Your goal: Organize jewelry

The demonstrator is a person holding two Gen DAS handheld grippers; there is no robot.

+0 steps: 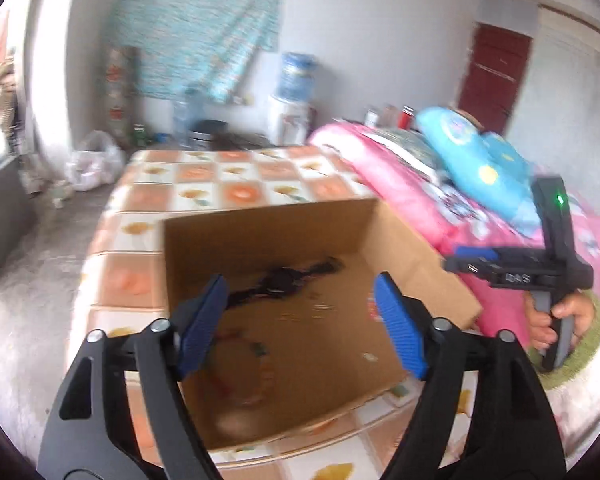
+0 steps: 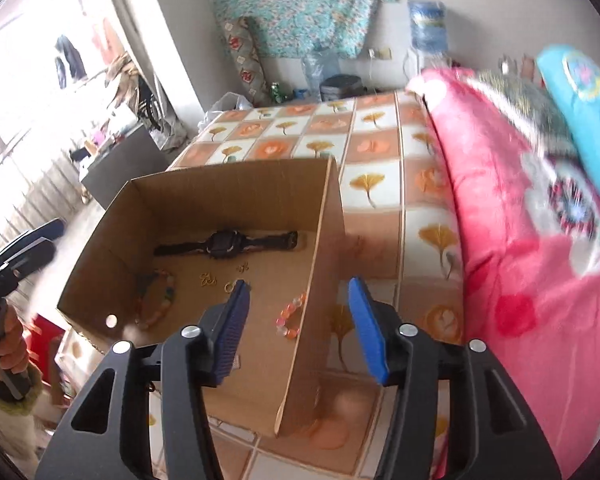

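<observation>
We see our left gripper, fingers spread wide and empty, poised over an open box on the bed, a black watch on its floor, while the right gripper hangs beside the box's right wall.

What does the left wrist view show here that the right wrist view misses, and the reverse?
Only the left wrist view shows the red door and the right gripper from outside, its jaws unreadable there, held beside the cardboard box. Only the right wrist view shows the orange bead bracelet, the small gold pieces sharply, and the bright window. Both share the box on the patterned table, the black watch inside it, the water dispenser, the pink blanket, and their own open, empty fingers.
</observation>
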